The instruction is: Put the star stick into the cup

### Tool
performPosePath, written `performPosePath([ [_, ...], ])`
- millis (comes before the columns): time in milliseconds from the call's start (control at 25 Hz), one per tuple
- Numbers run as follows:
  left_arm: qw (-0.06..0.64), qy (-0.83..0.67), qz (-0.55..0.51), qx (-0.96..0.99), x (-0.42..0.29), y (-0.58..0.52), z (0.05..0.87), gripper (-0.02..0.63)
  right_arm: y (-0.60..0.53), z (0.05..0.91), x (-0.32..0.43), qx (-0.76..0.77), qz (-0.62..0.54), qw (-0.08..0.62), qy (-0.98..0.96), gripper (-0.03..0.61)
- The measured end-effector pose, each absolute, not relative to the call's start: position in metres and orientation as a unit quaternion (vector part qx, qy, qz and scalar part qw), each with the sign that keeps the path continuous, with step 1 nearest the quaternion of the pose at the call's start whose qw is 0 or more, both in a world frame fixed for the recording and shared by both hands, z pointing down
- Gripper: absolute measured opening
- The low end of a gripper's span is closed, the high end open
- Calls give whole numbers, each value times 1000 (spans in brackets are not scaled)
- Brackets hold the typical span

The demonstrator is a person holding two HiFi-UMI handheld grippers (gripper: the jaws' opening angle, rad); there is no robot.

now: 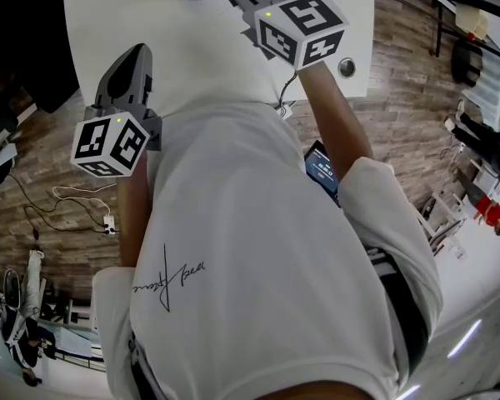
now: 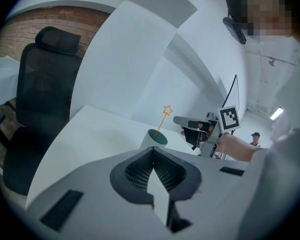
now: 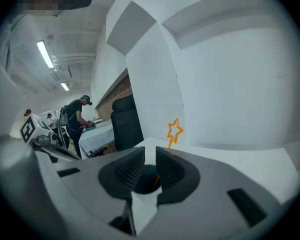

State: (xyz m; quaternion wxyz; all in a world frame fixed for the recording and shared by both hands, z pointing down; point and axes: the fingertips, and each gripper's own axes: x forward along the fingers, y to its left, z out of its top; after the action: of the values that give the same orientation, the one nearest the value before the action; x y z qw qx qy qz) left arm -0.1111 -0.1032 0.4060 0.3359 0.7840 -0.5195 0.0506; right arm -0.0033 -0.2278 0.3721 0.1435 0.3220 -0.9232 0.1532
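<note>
Star stick (image 2: 167,110) stands tilted in the cup (image 2: 157,138) on the white table (image 2: 85,134), with the star well above the rim. Right gripper (image 3: 150,155): jaws apart and holding nothing, aimed at the cup's mouth, the stick's stem visible through the gap. The left gripper view shows it just beside the cup, not touching. Left gripper (image 2: 153,152): jaws closed on nothing, with the cup beyond their tips.
</note>
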Motion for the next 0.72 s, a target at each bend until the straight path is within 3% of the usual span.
performPosePath([
  [720, 321, -509, 51, 797, -94, -101, 397, 8, -211, 355, 27, 339, 156, 124, -920, 58],
])
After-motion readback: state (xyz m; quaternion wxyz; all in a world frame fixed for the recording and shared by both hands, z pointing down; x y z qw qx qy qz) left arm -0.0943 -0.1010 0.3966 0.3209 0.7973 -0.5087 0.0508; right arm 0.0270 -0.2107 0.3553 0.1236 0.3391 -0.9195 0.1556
